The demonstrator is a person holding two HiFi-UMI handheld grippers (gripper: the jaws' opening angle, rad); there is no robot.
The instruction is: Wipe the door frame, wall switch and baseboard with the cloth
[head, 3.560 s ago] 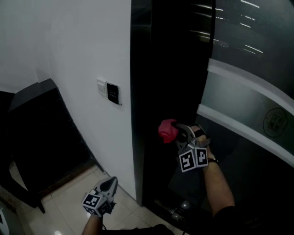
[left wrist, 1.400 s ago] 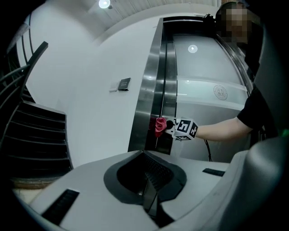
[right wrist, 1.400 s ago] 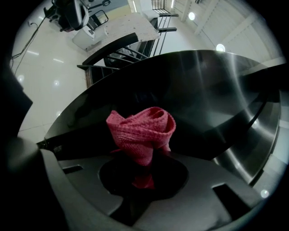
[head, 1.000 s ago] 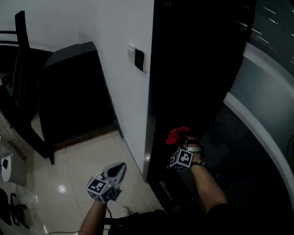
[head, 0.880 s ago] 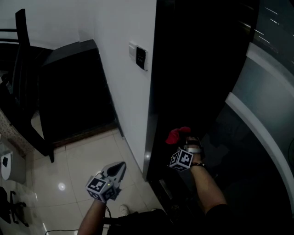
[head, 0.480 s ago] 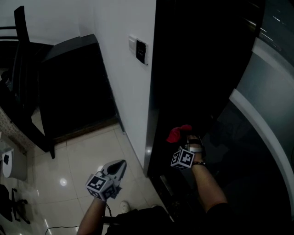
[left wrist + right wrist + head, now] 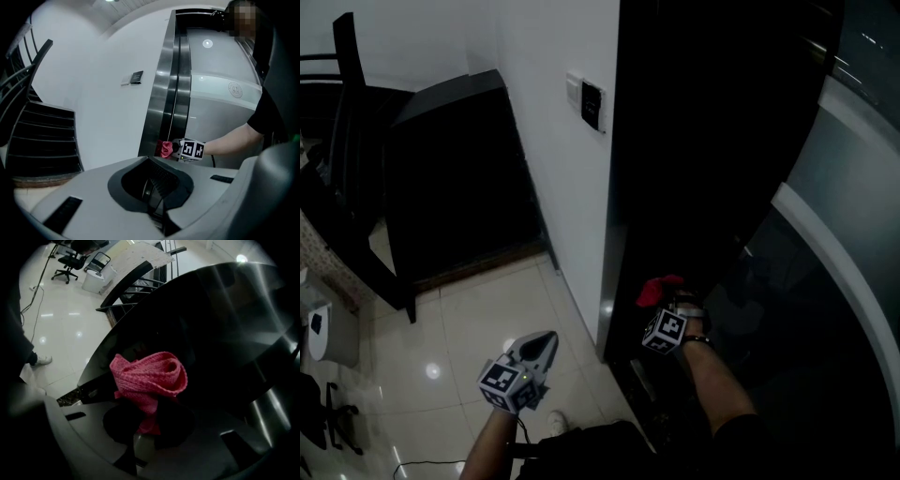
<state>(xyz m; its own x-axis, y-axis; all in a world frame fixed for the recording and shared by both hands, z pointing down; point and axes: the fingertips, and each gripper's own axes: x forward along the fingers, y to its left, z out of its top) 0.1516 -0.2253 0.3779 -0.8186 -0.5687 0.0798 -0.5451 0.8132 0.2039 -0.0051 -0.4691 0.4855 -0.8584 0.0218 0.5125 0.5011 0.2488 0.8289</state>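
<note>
Right gripper point(image 7: 666, 305) is clamped on a pink knitted cloth point(image 7: 657, 289), bunched into a loose roll and sitting low down, right up against the glossy dark metal door frame point(image 7: 623, 187). Left gripper point(image 7: 539, 349), at 8 o'clock from it, has its jaws closed on nothing, over shiny cream floor tiles point(image 7: 478, 319). The wall switch point(image 7: 592, 105) is up at 11 o'clock on the white wall point(image 7: 553, 56), with a black cabinet point(image 7: 450, 169) further left.

Bunched pink cloth point(image 7: 149, 378) low at dark glossy door frame point(image 7: 623, 234)
</note>
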